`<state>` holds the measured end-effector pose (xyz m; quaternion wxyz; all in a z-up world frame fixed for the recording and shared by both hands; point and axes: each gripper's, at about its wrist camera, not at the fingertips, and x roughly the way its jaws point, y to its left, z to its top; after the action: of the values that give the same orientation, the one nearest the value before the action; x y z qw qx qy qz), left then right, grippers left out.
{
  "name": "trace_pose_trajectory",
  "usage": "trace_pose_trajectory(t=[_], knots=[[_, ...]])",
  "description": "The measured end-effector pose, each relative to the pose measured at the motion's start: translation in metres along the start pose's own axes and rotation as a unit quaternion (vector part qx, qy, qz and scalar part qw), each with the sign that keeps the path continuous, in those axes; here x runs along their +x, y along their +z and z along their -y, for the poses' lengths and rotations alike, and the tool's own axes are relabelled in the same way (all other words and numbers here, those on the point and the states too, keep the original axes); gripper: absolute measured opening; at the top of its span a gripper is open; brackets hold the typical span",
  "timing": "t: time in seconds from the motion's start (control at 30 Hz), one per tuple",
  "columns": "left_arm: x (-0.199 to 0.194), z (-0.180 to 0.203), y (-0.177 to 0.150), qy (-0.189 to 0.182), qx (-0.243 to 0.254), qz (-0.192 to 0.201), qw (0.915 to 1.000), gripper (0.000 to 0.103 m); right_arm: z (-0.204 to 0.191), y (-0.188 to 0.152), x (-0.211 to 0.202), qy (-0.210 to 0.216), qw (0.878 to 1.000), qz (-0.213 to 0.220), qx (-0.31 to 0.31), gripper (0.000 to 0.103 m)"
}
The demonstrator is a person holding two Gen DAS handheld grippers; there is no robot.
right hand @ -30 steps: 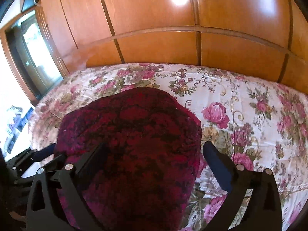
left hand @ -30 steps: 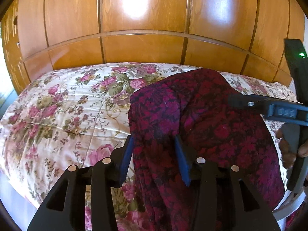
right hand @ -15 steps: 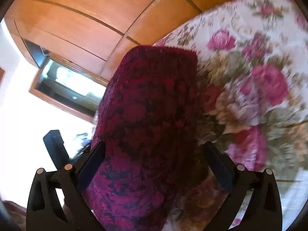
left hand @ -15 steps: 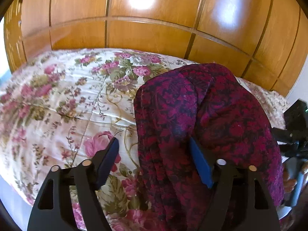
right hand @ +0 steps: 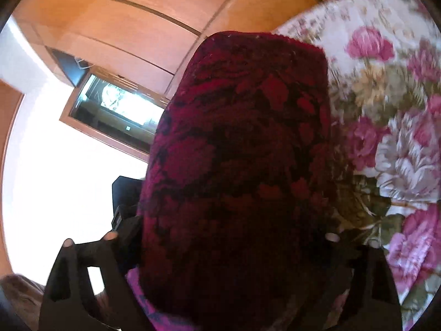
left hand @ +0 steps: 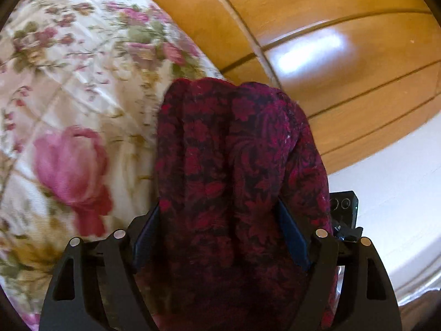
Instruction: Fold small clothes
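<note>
A dark red floral knit garment fills the gap between the fingers of my left gripper. The blue pads stand wide apart with the bunched cloth between them. In the right wrist view the same garment fills the wide gap of my right gripper and hides its fingertips. Both views are tilted, and the garment stands up off the floral bedspread. Whether either gripper presses the cloth does not show clearly.
The floral bedspread also shows at the right of the right wrist view. A wooden panelled wardrobe stands behind the bed. A bright doorway and white wall lie to the left. The other gripper's black body is close by.
Both cameras have rolled and tilted sharply. The garment has been gathered between both grippers and lifted off the bed. The left fingers now bracket the whole bundle.
</note>
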<state>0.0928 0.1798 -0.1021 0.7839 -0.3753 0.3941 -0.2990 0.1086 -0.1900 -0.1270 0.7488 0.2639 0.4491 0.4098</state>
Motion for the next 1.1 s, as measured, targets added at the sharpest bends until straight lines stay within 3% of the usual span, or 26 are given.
trace_pose_trajectory(t=[0.23,0.43,0.6,0.73,0.8,0.83,0.87,0.9,0.93,1.0,1.07,1.1], knots=[[0.044,0.060,0.009,-0.052,0.054,-0.043,0.9963,0.078,-0.027,-0.014,-0.071,-0.019,0.996,0.082,-0.034,0.077],[0.159,0.164,0.024,-0.090,0.137,-0.109,0.9804,0.078,-0.014,-0.024,-0.176,-0.086,0.978,0.190,-0.029,0.077],[0.258,0.240,0.022,-0.084,0.199,-0.164,0.9624,0.078,0.033,-0.037,-0.254,-0.140,0.955,0.261,0.018,0.077],[0.329,0.281,0.000,-0.021,0.257,-0.202,0.9450,0.074,0.082,-0.052,-0.287,-0.197,0.935,0.286,0.073,0.080],[0.362,0.292,-0.016,0.048,0.307,-0.211,0.9269,0.062,0.105,-0.061,-0.287,-0.238,0.925,0.276,0.102,0.081],[0.376,0.294,-0.026,0.090,0.341,-0.215,0.9105,0.061,0.113,-0.066,-0.281,-0.255,0.922,0.269,0.115,0.084],[0.381,0.292,-0.035,0.108,0.367,-0.209,0.9001,0.063,0.118,-0.073,-0.278,-0.259,0.918,0.272,0.126,0.086],[0.382,0.292,-0.042,0.116,0.382,-0.196,0.8957,0.067,0.122,-0.080,-0.278,-0.253,0.915,0.281,0.139,0.089],[0.381,0.290,-0.039,0.119,0.384,-0.189,0.8959,0.067,0.120,-0.085,-0.280,-0.259,0.911,0.286,0.143,0.095],[0.374,0.289,-0.040,0.130,0.383,-0.171,0.8983,0.067,0.108,-0.087,-0.283,-0.284,0.904,0.291,0.136,0.097],[0.355,0.287,-0.044,0.149,0.409,-0.140,0.8891,0.067,0.097,-0.089,-0.302,-0.318,0.892,0.296,0.125,0.097],[0.350,0.290,-0.049,0.158,0.421,-0.128,0.8841,0.067,0.083,-0.090,-0.306,-0.349,0.880,0.303,0.111,0.096]])
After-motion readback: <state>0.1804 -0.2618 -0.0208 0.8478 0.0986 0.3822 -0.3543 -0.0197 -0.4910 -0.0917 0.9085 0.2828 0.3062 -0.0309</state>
